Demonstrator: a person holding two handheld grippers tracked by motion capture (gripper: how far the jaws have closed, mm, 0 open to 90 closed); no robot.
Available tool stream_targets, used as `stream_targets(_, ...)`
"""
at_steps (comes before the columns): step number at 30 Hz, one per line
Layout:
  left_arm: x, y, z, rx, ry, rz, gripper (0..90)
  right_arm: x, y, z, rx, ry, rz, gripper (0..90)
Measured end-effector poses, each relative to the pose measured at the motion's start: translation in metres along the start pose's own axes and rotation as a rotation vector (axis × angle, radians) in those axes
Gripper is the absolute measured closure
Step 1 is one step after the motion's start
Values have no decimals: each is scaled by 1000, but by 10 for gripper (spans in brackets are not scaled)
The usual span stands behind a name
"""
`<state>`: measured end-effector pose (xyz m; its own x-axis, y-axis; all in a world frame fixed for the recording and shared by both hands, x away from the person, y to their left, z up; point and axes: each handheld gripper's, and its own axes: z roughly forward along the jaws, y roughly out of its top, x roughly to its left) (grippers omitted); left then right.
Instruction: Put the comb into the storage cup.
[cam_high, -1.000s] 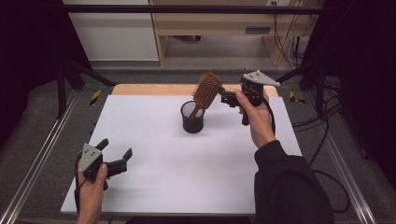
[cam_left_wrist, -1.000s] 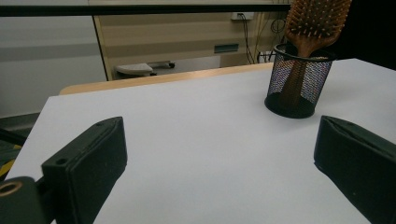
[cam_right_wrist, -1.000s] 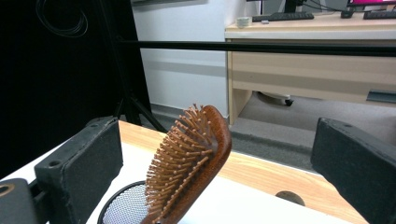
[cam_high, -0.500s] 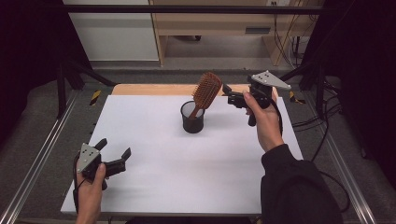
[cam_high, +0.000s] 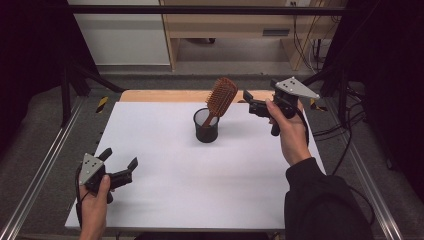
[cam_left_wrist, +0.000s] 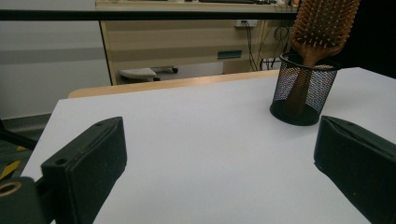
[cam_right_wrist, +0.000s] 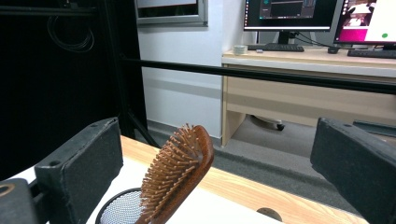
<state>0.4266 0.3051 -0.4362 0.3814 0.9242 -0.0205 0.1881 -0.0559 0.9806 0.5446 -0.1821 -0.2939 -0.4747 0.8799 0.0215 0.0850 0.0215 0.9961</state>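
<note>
The wooden paddle hairbrush (cam_high: 220, 97) stands handle-down in the black mesh cup (cam_high: 206, 127), which sits on the white table (cam_high: 200, 200) toward its far edge. The bristled head leans up and to the right, resting against the cup's rim. Nothing grips it.

Right gripper (cam_high: 251, 106): held above the table, just right of the brush head and apart from it. Its 2 jaws are spread wide; in the right gripper view the brush head (cam_right_wrist: 180, 163) lies low between them, clear of both pads.

Left gripper (cam_high: 122, 167): low over the near-left corner of the table, well apart from the cup. Its jaws are likewise spread, with nothing between them (in the left gripper view the mesh cup (cam_left_wrist: 303, 88) shows farther off).

Step in hand, as judged: the placing of the brush into the cup appears complete — the handle is seated and the brush stands unaided.

Next move, as judged:
1. Draw the right gripper away to the right and upward, keeping both jaws off the bristles.
2. Avoid contact with the cup's rim — the cup looks light, and the brush's head leans well beyond the rim, so a nudge could tip both.
3. The left gripper needs no action.
</note>
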Motion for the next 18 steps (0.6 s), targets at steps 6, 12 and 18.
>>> stream_targets(6,1,0,-1,-2,0,-2,28,-5,-2,-7,0,-11,3,20)
stream_targets(12,4,1,-2,-10,4,-9,27,-9,-4,-14,-2,-20,2,20)
stream_targets(18,6,1,-4,-13,12,-9,27,-13,-6,-23,-5,-23,-2,18)
